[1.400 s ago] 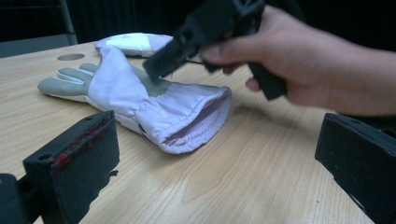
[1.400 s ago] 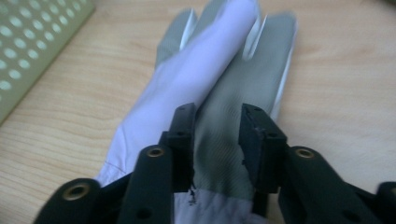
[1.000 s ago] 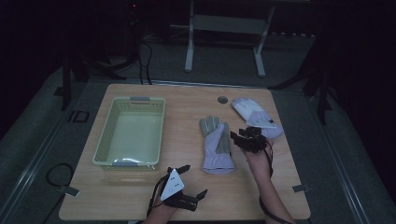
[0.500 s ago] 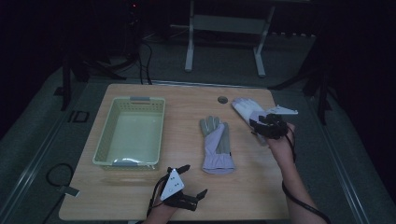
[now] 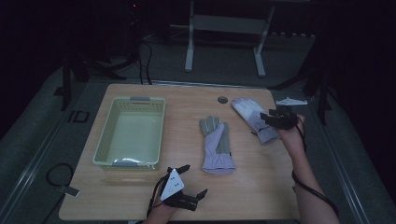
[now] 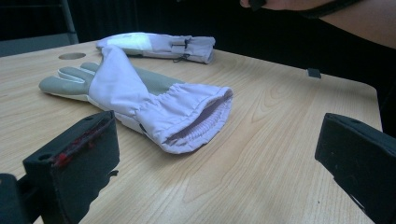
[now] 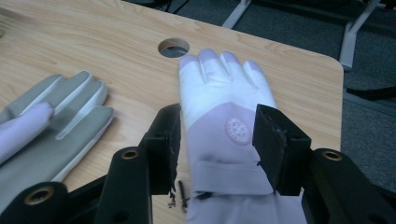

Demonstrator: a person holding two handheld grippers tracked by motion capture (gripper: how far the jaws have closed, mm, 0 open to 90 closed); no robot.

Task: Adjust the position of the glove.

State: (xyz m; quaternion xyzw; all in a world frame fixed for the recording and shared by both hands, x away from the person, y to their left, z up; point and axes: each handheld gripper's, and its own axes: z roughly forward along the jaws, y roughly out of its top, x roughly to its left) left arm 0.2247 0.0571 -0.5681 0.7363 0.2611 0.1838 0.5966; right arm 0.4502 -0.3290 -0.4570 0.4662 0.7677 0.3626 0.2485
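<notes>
far glove (image 7: 224,135) lies between right gripper (image 5: 276,119) jaws, half open, pads not yet pressing. step: grasp. next: close jaws, lift. left gripper (image 5: 187,184) jaws wide, empty.

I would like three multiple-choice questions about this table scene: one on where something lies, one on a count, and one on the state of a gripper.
1. Where does the basket stand on the table in the high view?
A. on the left part
B. on the right edge
C. on top of a glove

2. How many gloves lie on the table?
A. one
B. two
C. four

3. How do the jaws of the left gripper stand?
A. clamped on a glove
C. clamped on the basket rim
B. open, with nothing between them

Answers:
1. A: the basket stands left of the middle glove.
2. B: the middle glove and the far glove are the two there.
3. B: the left gripper view shows bare wood between its wide-apart jaws.
</notes>
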